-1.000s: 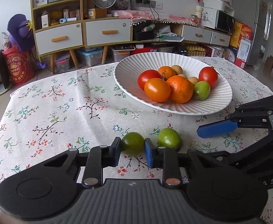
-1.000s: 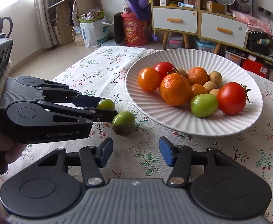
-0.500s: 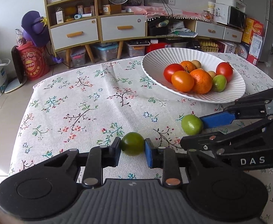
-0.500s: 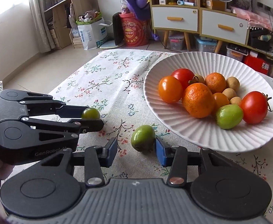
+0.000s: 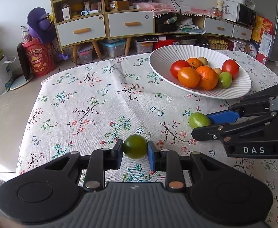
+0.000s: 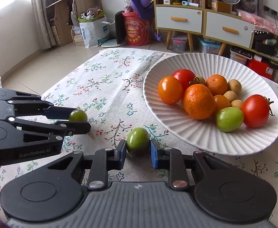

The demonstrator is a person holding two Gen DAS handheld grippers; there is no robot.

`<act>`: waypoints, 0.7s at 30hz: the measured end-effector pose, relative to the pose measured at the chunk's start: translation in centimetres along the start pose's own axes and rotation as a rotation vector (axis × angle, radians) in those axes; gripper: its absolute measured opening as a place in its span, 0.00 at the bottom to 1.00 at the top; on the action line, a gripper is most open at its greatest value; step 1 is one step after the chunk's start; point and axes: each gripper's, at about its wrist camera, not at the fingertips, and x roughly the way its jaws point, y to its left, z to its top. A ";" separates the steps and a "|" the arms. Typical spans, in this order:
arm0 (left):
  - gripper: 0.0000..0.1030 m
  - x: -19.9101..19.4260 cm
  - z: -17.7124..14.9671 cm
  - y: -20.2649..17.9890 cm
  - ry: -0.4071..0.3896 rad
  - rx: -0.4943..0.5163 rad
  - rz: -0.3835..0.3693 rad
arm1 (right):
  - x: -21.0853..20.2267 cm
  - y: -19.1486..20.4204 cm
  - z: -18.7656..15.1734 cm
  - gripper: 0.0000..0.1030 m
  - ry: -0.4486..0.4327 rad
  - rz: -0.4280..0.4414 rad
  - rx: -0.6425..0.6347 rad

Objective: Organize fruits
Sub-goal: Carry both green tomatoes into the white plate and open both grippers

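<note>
Left gripper (image 5: 135, 150) clamped on a dark green fruit (image 5: 135, 146); right gripper (image 6: 138, 151) pinched around a lighter green fruit (image 6: 138, 141) on the floral tablecloth (image 5: 93, 102). Ahead, beyond both: white ribbed plate (image 6: 201, 133) of tomatoes and oranges.

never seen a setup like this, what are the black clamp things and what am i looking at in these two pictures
They are handheld grippers, one in each of a person's hands, each with a camera looking along its two fingers. One picture is from the left gripper, which is clamped on a dark green fruit. The other is from the right gripper, closed on a lighter green fruit. Each gripper also shows in the other's picture. On the flowered tablecloth sits a white plate of tomatoes, oranges and other small fruit.
</note>
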 end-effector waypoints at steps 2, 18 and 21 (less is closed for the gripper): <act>0.16 0.0 0.0 0.1 0.006 -0.028 0.002 | -0.3 -0.1 0.0 0.23 0.013 0.007 0.001; 0.16 -2.1 1.3 -3.9 0.002 -0.032 -0.051 | -4.3 -3.3 -0.8 0.23 -0.014 0.025 0.026; 0.16 -2.4 1.6 -4.9 -0.006 -0.020 -0.069 | -5.0 -4.4 -0.8 0.23 -0.031 0.012 0.050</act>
